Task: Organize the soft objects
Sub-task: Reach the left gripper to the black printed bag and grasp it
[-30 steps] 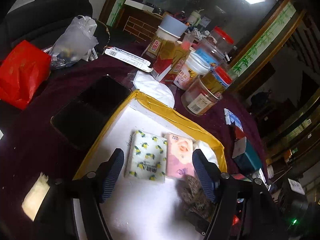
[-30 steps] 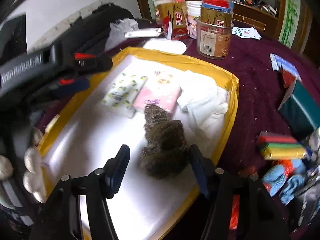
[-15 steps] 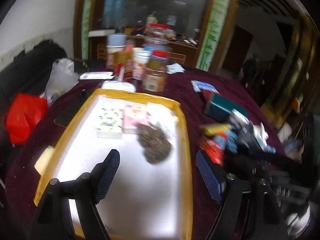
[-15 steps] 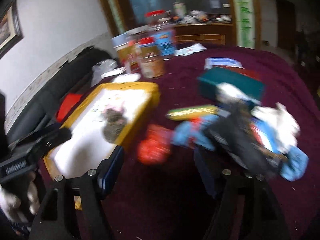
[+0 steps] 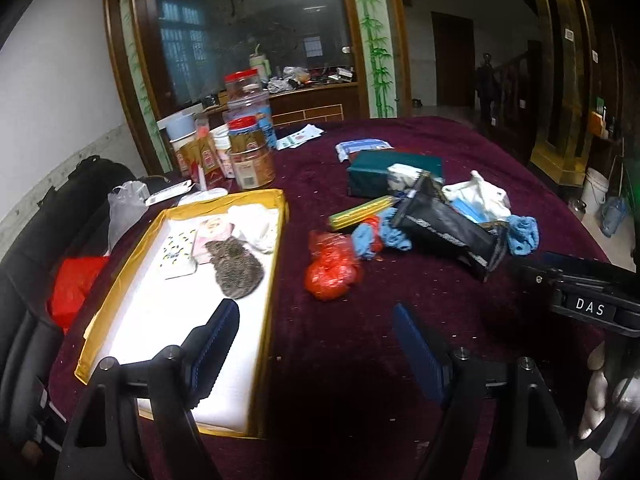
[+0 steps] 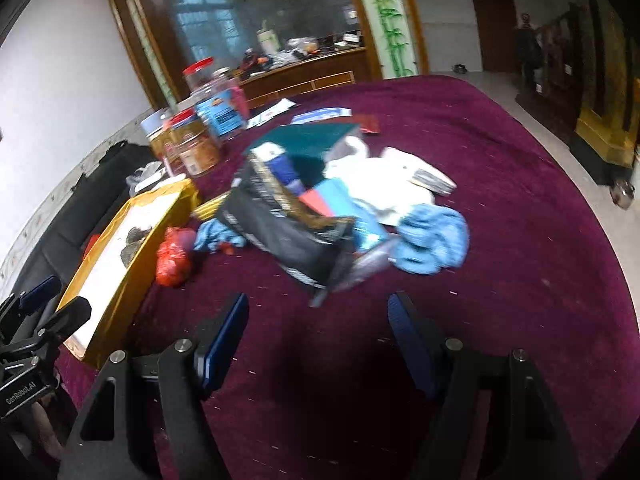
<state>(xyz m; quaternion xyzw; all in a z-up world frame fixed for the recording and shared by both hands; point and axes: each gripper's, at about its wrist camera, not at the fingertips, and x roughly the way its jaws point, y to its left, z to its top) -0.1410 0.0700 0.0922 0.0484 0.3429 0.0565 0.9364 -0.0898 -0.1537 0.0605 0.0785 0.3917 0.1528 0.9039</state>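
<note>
From your left wrist camera, your left gripper (image 5: 316,344) hangs released and empty over the maroon tablecloth (image 5: 460,288). The yellow-rimmed white tray (image 5: 276,248) holds a brown knitted hat (image 5: 238,266) at its far end.

From your right wrist camera, your right gripper (image 6: 318,332) is released too. The crumpled light-blue cloth (image 6: 432,238) lies ahead, slightly right, nearer this hand.

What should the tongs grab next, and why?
Probably the right tongs should reach forward for the blue cloth. Both tongs are open and empty, the yellow tray already holds soft things, and this one lies loose on the tablecloth.
</note>
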